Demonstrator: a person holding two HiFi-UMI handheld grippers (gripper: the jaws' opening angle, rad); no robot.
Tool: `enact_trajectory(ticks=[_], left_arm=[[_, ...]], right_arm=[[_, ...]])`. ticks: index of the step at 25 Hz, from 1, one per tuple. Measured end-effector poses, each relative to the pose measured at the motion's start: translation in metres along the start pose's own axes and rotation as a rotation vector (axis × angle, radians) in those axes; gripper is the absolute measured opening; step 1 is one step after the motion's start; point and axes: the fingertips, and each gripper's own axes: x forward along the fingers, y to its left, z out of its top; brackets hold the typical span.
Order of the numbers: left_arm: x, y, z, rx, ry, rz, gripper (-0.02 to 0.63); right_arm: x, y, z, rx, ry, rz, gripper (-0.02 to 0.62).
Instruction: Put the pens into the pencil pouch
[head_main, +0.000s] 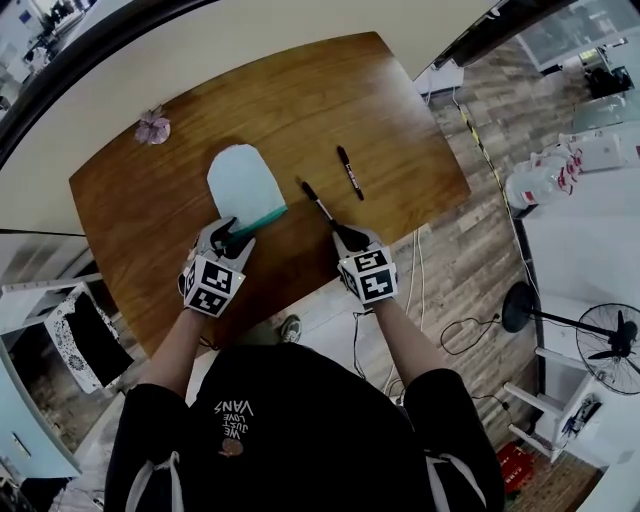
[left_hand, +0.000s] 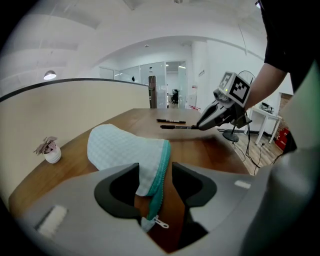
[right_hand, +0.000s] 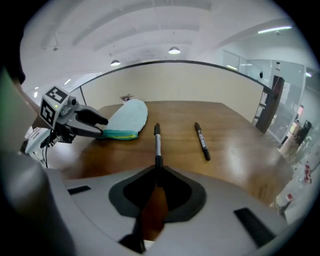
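A pale checked pencil pouch (head_main: 245, 180) with a teal zipper edge lies on the wooden table (head_main: 300, 90). My left gripper (head_main: 232, 235) is at its near end. In the left gripper view the pouch's zipper corner (left_hand: 159, 170) sits between the jaws of the left gripper (left_hand: 155, 182), with bare table showing beside it; the jaws stand open. One black pen (head_main: 318, 203) lies right of the pouch, and my right gripper (right_hand: 158, 167) is shut on its near end (right_hand: 157, 142). A second black pen (head_main: 350, 172) (right_hand: 202, 141) lies loose further right.
A small potted plant (head_main: 153, 127) stands at the table's far left corner by the cream partition. The table's near edge runs just under both grippers. A floor fan (head_main: 600, 345) and cables lie on the floor to the right.
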Motion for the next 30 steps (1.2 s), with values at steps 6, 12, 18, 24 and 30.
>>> enact_trajectory(ticks=[6, 12, 18, 24, 30], left_arm=[[0.006, -0.001, -0.001, 0.030, 0.023, 0.004, 0.190], [0.010, 0.001, -0.004, 0.044, 0.058, 0.029, 0.176], [0.014, 0.002, -0.007, 0.079, 0.097, 0.050, 0.081], [0.001, -0.010, 0.013, 0.047, 0.043, 0.062, 0.058], [-0.014, -0.026, 0.029, 0.016, -0.006, 0.064, 0.058]], right_arm=[[-0.025, 0.023, -0.009, 0.091, -0.053, 0.023, 0.055], [-0.044, 0.051, -0.019, 0.129, -0.077, 0.060, 0.055], [-0.053, 0.069, -0.033, 0.154, -0.085, 0.078, 0.055], [-0.068, 0.079, -0.036, 0.184, -0.103, 0.090, 0.054], [-0.073, 0.095, -0.033, 0.195, -0.126, 0.112, 0.054]])
